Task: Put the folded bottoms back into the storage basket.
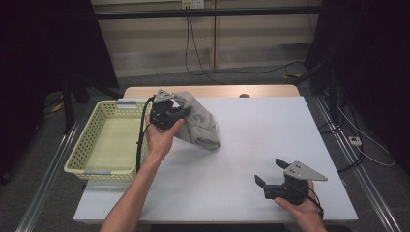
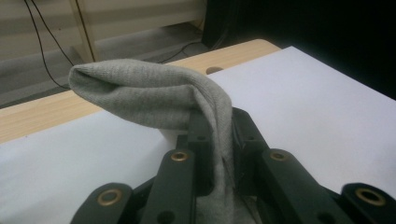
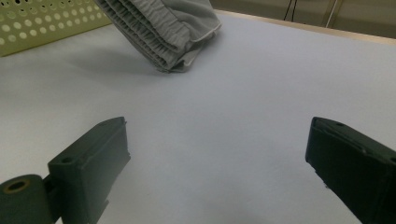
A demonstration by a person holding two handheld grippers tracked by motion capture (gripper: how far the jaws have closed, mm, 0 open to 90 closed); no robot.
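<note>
Cloth: plain grey knit, paler edging at the gathered hem. Basket: pale yellow-green, walls perforated in dot rows. Table: white top, light wood far edge. Grippers: black, brass-coloured pins, grey plate.

My left claw sits toward the far left of the counter, clamped on a cloth that trails rightward and nearer, its lower end resting on the counter. A basket stands just left of it, at the counter's left edge. My right claw, jaws apart, hovers near right, well apart from the cloth.
</note>
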